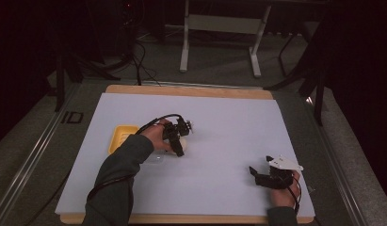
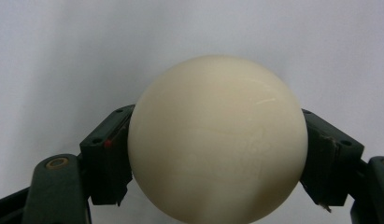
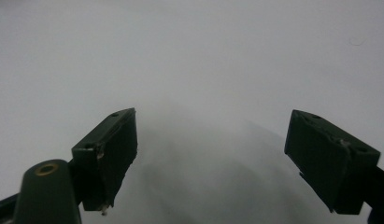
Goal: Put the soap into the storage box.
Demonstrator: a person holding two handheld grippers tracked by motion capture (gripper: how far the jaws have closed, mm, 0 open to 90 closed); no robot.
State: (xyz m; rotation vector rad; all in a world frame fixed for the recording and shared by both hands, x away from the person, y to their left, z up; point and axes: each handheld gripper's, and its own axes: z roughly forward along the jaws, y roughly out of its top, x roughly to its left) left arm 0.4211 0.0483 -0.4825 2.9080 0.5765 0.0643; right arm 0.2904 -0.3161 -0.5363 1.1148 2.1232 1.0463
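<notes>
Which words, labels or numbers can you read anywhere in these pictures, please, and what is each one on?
"ID": dark letters on the grey floor strip left of the table, in the high view.
Cream ball: faint scratch-like marks on its surface, nothing readable.
Yellow tray and white sheet: no text that I can make out.
</notes>
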